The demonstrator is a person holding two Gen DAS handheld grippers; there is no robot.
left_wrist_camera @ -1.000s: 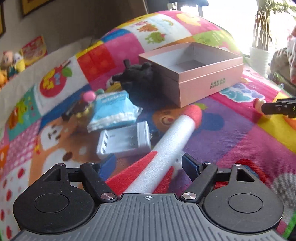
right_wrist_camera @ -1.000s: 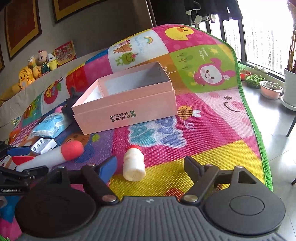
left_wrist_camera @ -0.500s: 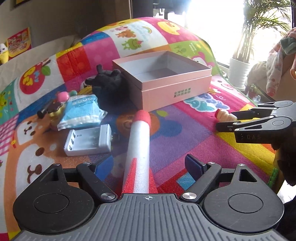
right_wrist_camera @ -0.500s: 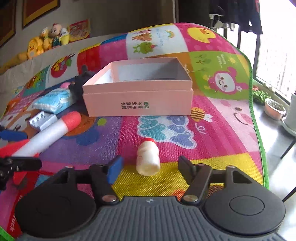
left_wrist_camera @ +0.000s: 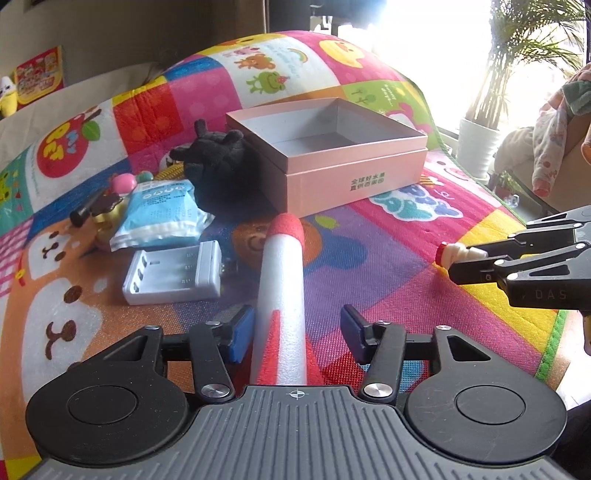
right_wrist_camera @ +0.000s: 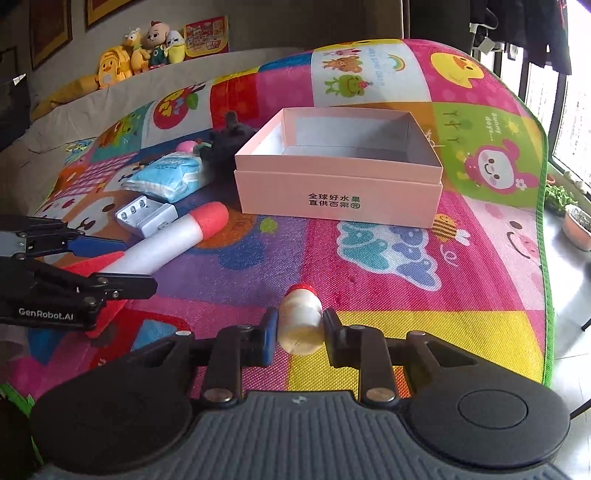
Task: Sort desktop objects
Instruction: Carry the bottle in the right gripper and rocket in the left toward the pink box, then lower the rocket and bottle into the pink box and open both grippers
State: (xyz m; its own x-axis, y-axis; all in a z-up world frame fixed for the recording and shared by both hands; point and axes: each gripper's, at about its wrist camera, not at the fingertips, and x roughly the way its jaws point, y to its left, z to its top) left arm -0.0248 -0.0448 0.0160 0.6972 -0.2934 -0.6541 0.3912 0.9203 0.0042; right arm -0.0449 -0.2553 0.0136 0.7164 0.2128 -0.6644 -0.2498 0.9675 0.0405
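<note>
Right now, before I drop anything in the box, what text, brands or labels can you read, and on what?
"全球好水果 直供百果园" on the front of the pink box.
"GenRobot.AI" on the left gripper.
"DAS", cut off by the frame edge, on the right gripper.
"Sunny days..." on the play mat.
Print on the blue packet, the battery charger and the red poster: too blurred to read.

The matte black plastic left gripper (left_wrist_camera: 297,328) has a ribbed grey front deck with a small crosshair mark, two round black discs, silver pivot screws and blue finger pads (left_wrist_camera: 242,330). The matching black right gripper (right_wrist_camera: 300,328) looks alike; one pad (right_wrist_camera: 271,334) is blue, the other seems dark. White lettering reads "GenRobot.AI".
</note>
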